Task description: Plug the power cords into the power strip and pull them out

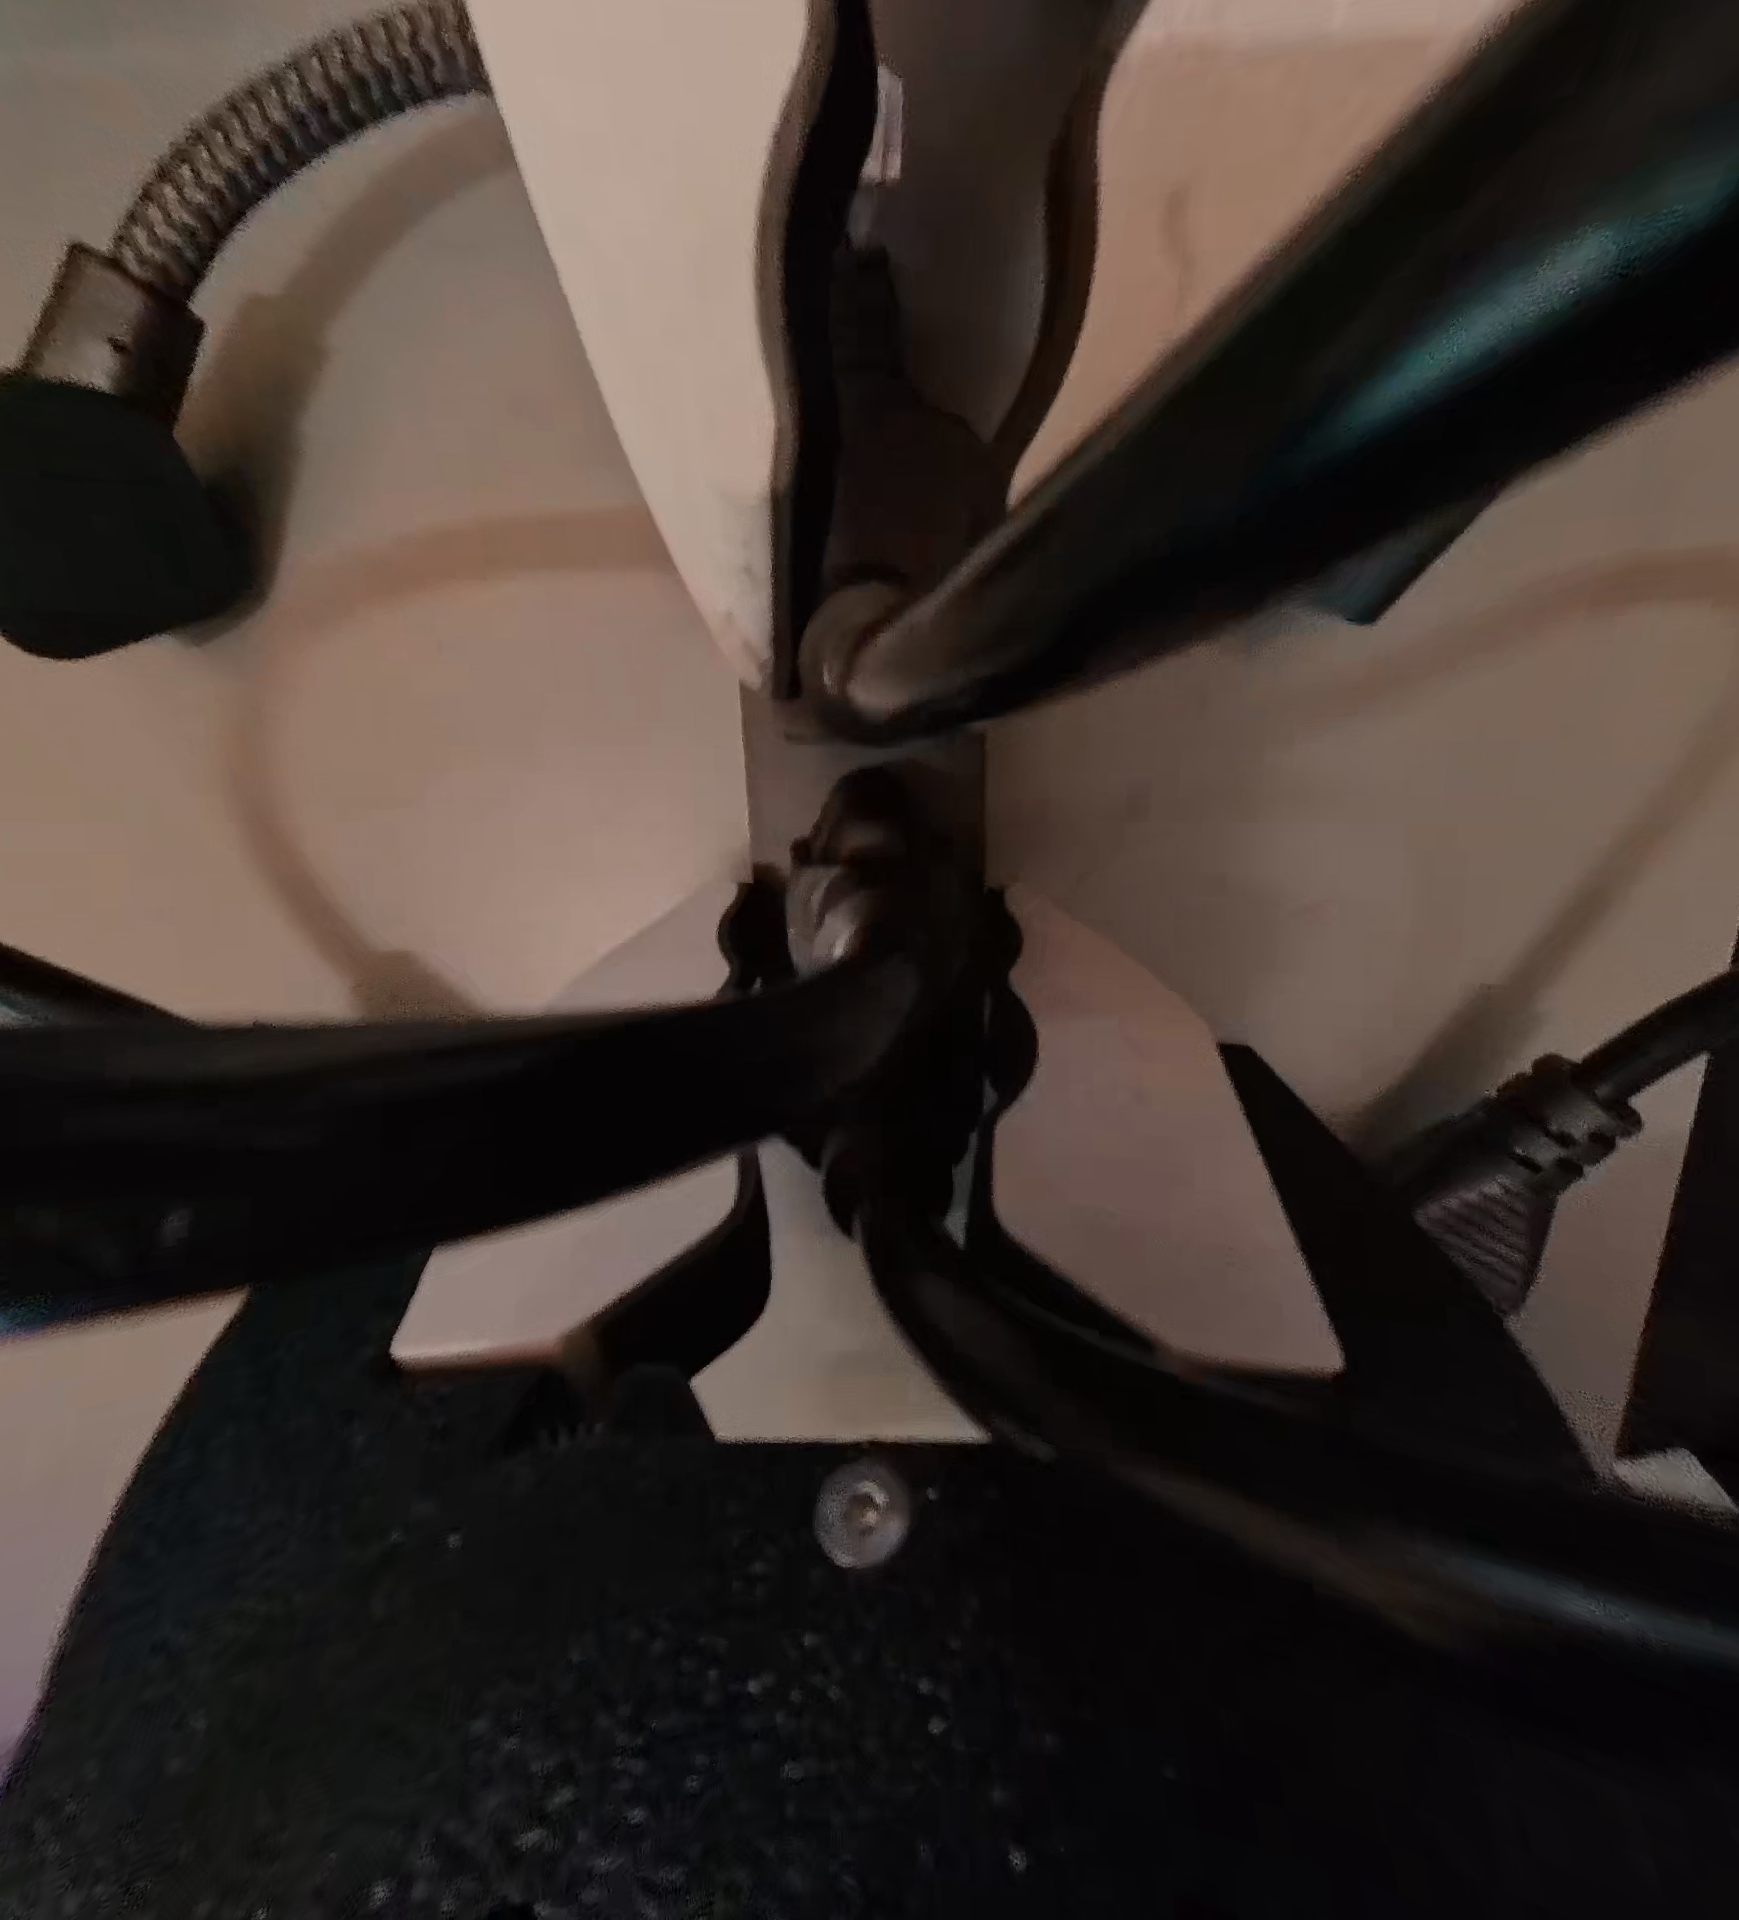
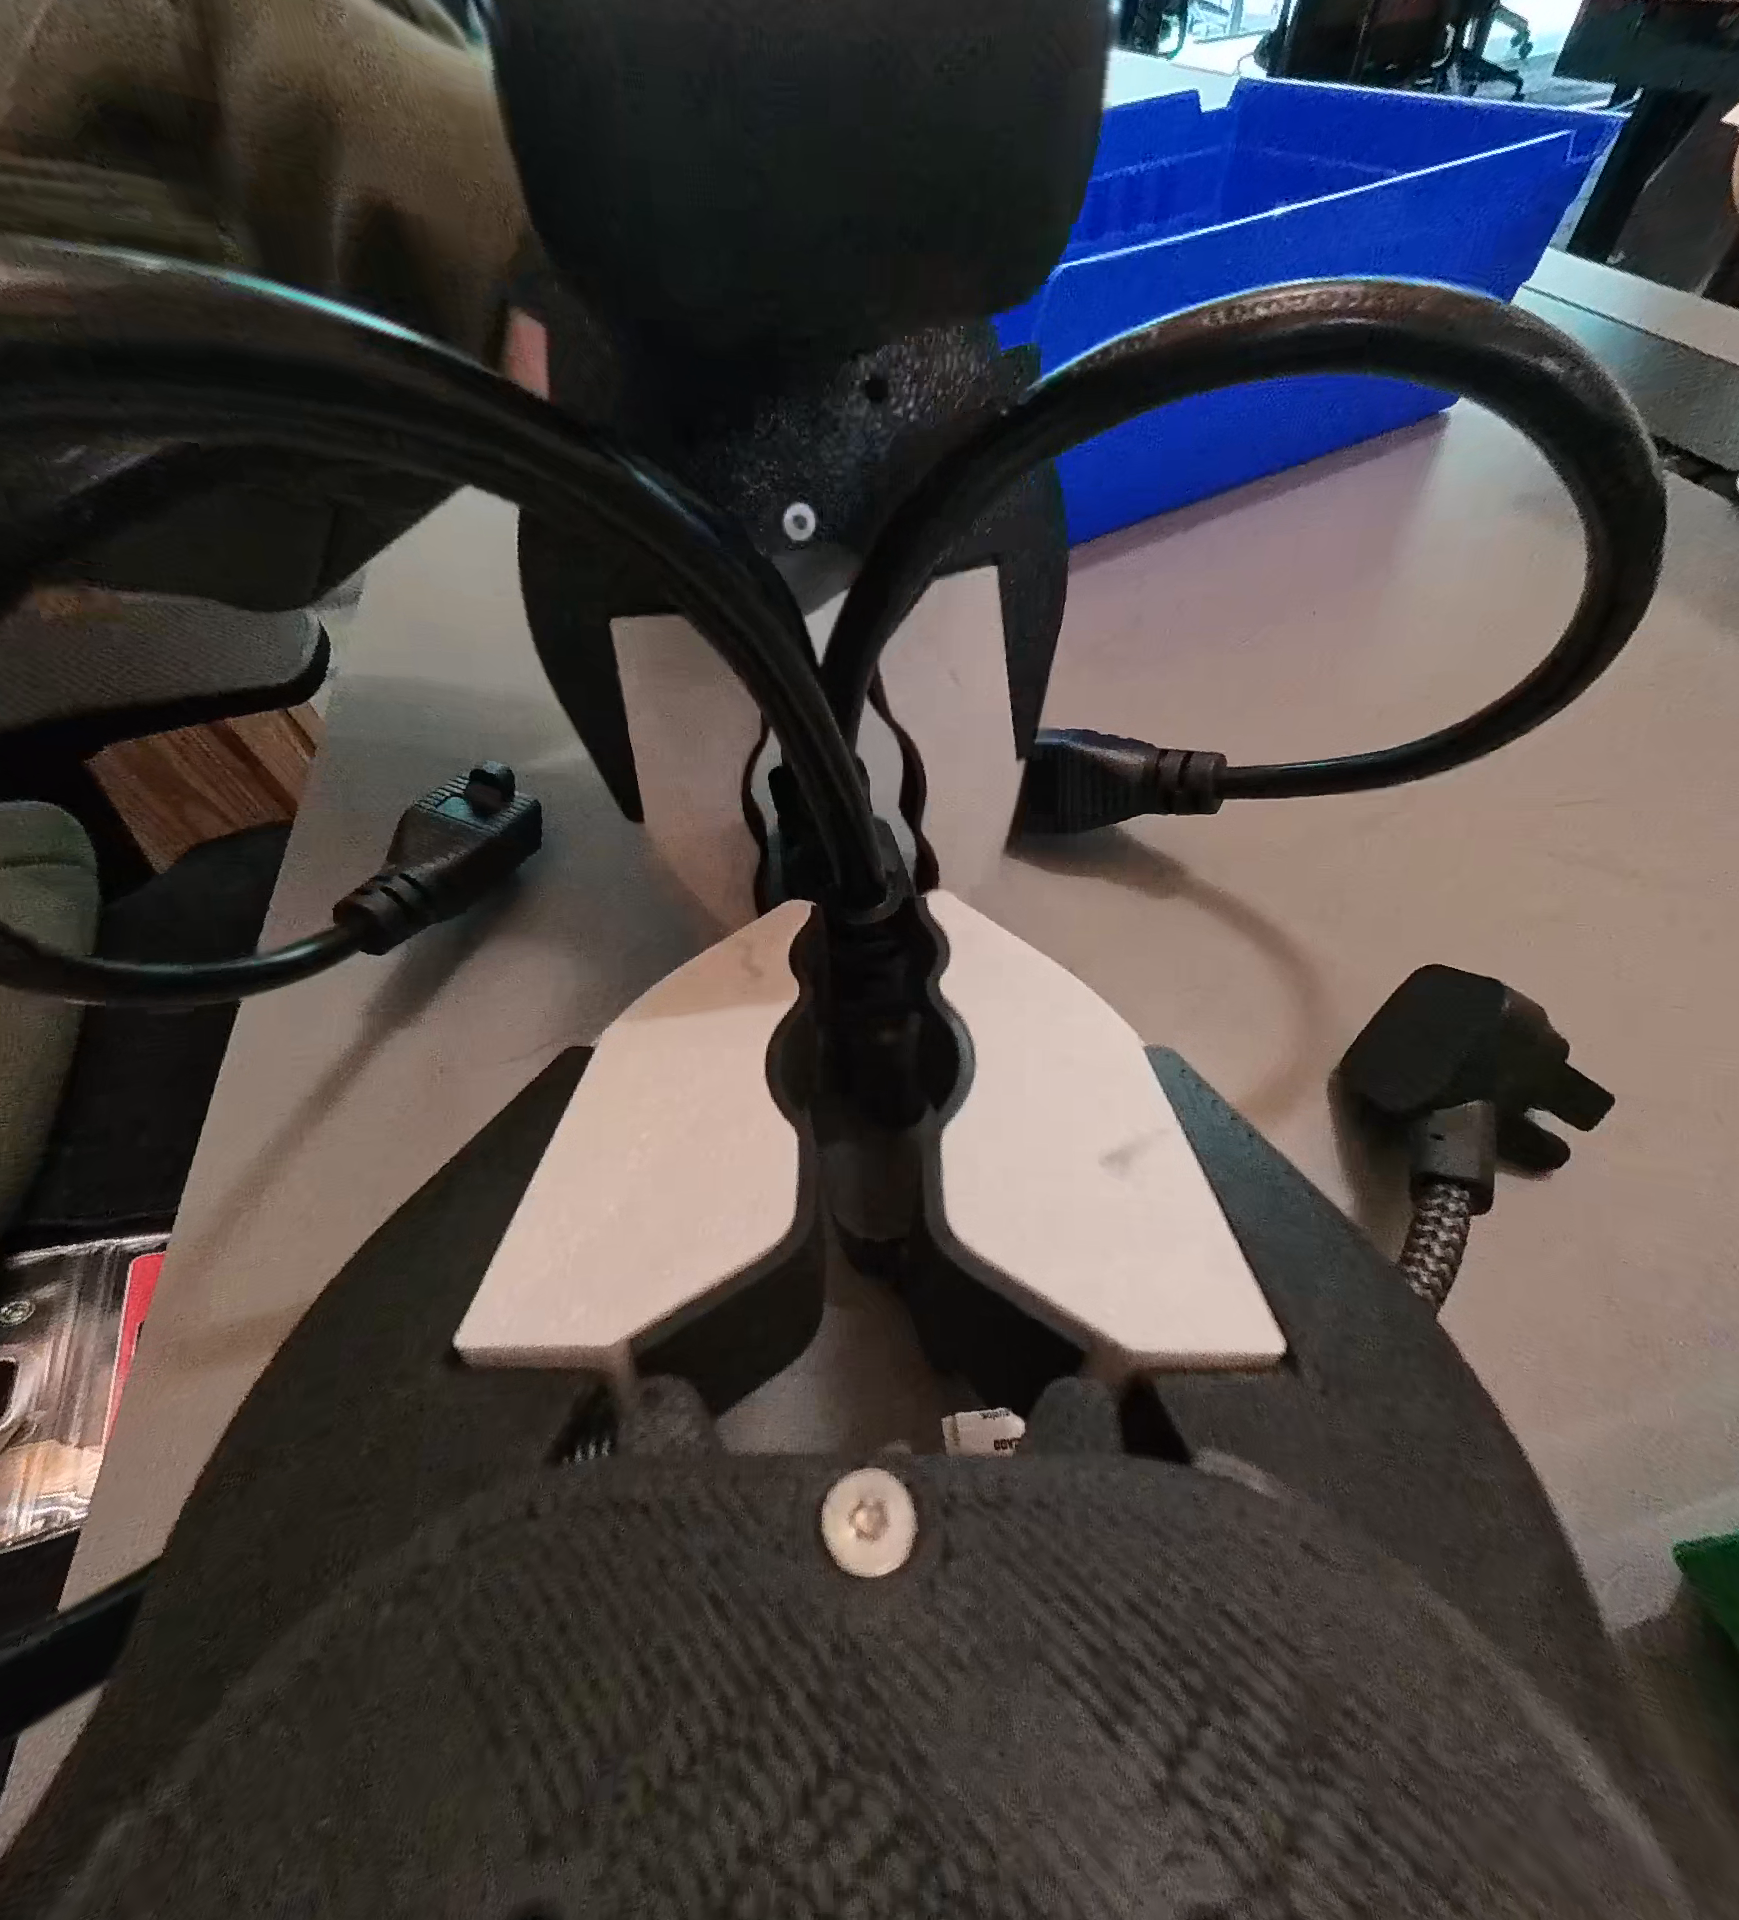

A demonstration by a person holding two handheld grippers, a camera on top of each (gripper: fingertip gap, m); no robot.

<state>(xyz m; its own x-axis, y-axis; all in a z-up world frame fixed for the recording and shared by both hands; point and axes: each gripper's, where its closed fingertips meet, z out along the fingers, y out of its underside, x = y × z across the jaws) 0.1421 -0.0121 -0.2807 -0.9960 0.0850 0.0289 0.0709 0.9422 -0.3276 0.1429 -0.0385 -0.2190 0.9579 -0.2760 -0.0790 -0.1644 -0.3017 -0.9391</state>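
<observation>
Right tongs [image 2: 870, 935]: clamped on a black cord [image 2: 221, 343].
Left tongs [image 1: 875, 862]: clamped on another black cord [image 1: 325, 1101].
Power strip: not visible.
Progress: loose angled plug [image 2: 1447, 1060] on desk [image 2: 1467, 883]; plugging apparently pending.

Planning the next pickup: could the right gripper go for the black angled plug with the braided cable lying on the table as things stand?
Probably not yet. The right gripper is shut on a black cord, facing the left gripper. The angled plug lies uncovered on the table to its right, so the path looks free once the gripper lets go.
</observation>
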